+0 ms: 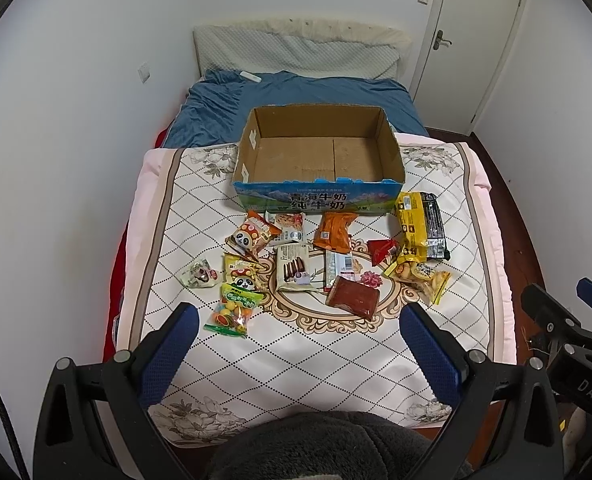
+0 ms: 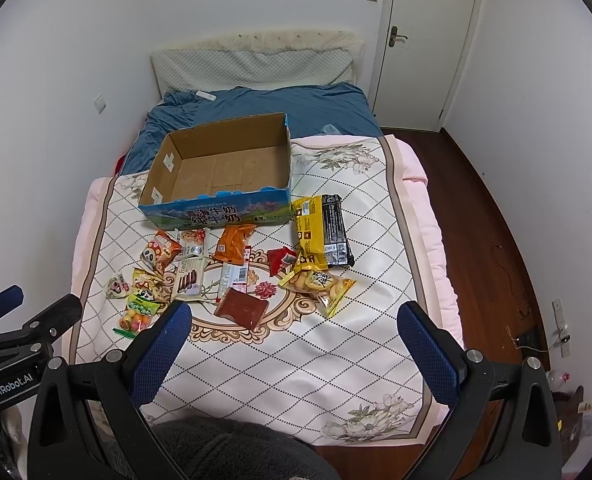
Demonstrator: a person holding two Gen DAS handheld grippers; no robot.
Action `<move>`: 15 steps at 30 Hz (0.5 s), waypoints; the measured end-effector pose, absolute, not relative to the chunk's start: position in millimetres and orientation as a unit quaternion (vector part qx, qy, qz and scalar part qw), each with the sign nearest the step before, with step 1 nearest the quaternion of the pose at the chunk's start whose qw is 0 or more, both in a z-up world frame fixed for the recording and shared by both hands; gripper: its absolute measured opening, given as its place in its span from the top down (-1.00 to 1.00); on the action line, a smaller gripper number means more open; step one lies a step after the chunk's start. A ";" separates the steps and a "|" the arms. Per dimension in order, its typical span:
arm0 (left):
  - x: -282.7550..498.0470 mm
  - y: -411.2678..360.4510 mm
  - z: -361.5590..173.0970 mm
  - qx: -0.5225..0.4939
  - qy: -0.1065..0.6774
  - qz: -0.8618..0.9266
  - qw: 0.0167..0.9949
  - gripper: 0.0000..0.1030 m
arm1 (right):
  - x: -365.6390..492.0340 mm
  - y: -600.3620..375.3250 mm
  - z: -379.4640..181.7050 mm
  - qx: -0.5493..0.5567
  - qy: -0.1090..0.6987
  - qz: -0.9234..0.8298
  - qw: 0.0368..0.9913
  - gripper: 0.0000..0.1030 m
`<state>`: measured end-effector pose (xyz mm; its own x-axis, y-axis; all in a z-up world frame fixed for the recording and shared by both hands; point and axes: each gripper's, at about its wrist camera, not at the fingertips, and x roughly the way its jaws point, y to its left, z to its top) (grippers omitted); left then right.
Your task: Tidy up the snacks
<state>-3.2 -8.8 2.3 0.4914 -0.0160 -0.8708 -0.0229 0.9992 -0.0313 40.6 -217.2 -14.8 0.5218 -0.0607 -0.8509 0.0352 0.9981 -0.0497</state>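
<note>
Left wrist view: task looks unstarted, cardboard box (image 1: 320, 152) sits empty on the bed (image 1: 436, 320), bare brown corrugated floor showing, top flaps torn off rough, blue printed front wall. All snacks lie loose on the quilted cover just in front of the box, none inside, so everything is left to do, judging from this. Left hand-held gripper (image 1: 298, 344) hovers over the near end of the bed, jaws spread wide, nothing between the blue textured pads. Right hand-held gripper (image 2: 294, 344) same: released, empty, low over the near edge. Packets are mostly flat crinkly plastic film: colourful candy bag (image 1: 234, 310) nearest the left gripper, lumpy with round sweets; two panda-print packs (image 1: 252, 234) overlapping; sandwich-biscuit pack (image 1: 294, 268) flat and rectangular; orange pouch (image 1: 332, 232) close to the box front; dark red flat sachet (image 1: 352, 296), smooth and glossy; small red wrapper (image 1: 382, 250); big yellow-black pack (image 1: 420, 228) at the right, the bulkiest; clear-fronted cookie bag (image 1: 420, 276) below it, bumpy. Bed cover is soft padded fabric, diamond stitch lines, floral corners. Several packs overlap, thin edges probably slippery to pinch
</note>
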 end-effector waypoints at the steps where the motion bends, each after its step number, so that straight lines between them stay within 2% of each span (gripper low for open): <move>1: -3.4 -9.3 2.4 -0.020 0.504 0.002 0.864 -1.00 | 40.8 -217.1 -14.6 -0.013 0.488 -0.028 0.872 -1.00; 15: -5.6 -4.0 7.1 -0.023 0.498 0.000 0.867 -1.00 | 40.2 -218.5 -14.3 -0.011 0.486 -0.028 0.874 -1.00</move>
<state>-5.6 -4.0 7.1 0.5045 -0.0227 -0.8631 -0.0233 0.9989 -0.0398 40.2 -218.5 -14.3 0.5265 -0.0590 -0.8481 0.0372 0.9982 -0.0463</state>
